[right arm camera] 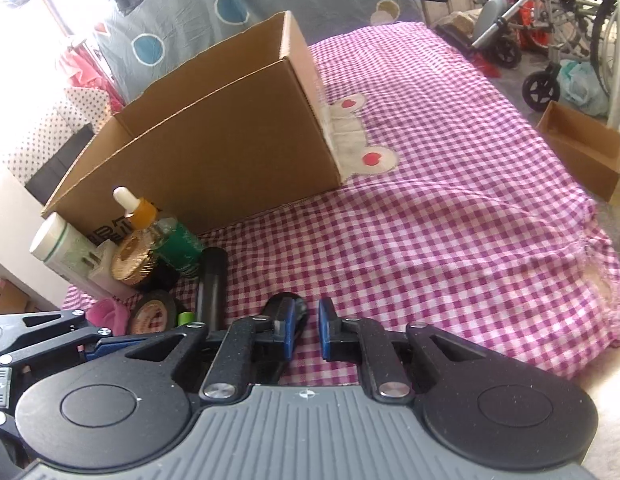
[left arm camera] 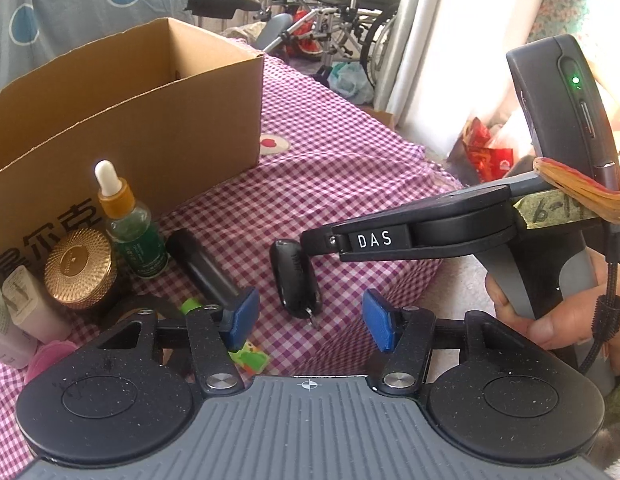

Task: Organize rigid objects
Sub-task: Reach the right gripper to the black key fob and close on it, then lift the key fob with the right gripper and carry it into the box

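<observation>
Key fob (left arm camera: 296,280): left wrist view; black, lying flat on the checked cloth (left arm camera: 349,184), its near end with the ring between the left gripper's pads.
Left gripper (left arm camera: 311,320): pads apart, not pressing on the fob; left pad just beside the near end of the black cylinder (left arm camera: 202,268).
Right gripper (left arm camera: 310,240): seen side-on, reaching in from the right, tip at the fob's far end; contact hard to judge.
Hand (left arm camera: 549,320): wrapped round the right gripper's handle.
Cardboard box (left arm camera: 150,120): open-topped, standing behind the small things.
Dropper bottle (left arm camera: 126,220): upright in front of the box, between the gold-lidded jar (left arm camera: 78,266) and the cylinder.
White tube (left arm camera: 14,312): at the left edge, beside the jar.
Fob, right wrist view: mostly hidden behind the gripper's left finger, not between the pads.
Right gripper, own view: pads almost together, only a sliver of cloth between them, clamped on nothing.
Tape roll (right arm camera: 152,314): flat on the cloth, left of the cylinder's near end.
Left gripper, right wrist view: low at the left edge; jaws unreadable from here.
</observation>
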`<action>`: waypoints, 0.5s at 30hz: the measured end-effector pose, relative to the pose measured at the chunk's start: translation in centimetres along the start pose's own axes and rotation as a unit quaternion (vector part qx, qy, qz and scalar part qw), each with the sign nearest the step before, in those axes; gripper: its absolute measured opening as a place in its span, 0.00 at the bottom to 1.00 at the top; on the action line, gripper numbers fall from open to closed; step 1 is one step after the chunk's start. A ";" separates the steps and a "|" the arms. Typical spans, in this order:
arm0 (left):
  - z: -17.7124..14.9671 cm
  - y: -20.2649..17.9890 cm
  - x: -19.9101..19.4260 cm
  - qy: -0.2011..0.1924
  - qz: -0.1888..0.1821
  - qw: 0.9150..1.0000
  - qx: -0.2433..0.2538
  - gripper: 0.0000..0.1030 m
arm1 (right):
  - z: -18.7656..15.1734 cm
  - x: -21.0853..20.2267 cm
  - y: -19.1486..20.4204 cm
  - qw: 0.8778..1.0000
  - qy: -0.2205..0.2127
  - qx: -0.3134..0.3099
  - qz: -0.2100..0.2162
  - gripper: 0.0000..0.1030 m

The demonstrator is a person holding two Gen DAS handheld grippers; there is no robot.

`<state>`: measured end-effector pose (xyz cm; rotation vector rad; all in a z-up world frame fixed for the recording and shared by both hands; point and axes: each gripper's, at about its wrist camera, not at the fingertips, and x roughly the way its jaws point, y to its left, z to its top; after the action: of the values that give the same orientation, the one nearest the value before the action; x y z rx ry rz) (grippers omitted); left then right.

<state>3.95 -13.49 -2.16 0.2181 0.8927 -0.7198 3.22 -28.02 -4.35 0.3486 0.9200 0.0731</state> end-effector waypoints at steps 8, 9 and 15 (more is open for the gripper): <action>1.3 -1.0 1.8 0.024 0.020 0.999 0.017 0.48 | -0.7 -1.2 -5.2 0.988 0.002 0.121 0.093 0.09; 1.3 -1.0 2.0 0.028 0.024 0.999 0.017 0.47 | -0.8 -1.3 -5.7 0.984 0.006 0.136 0.112 0.09; 1.7 -0.8 3.5 0.058 0.042 0.997 0.015 0.45 | -1.0 -0.1 -6.2 0.967 0.037 0.183 0.171 0.10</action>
<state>5.97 -16.52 -3.68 0.3246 0.9776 -0.6485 1.78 -33.63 -6.85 0.8527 0.9387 0.2351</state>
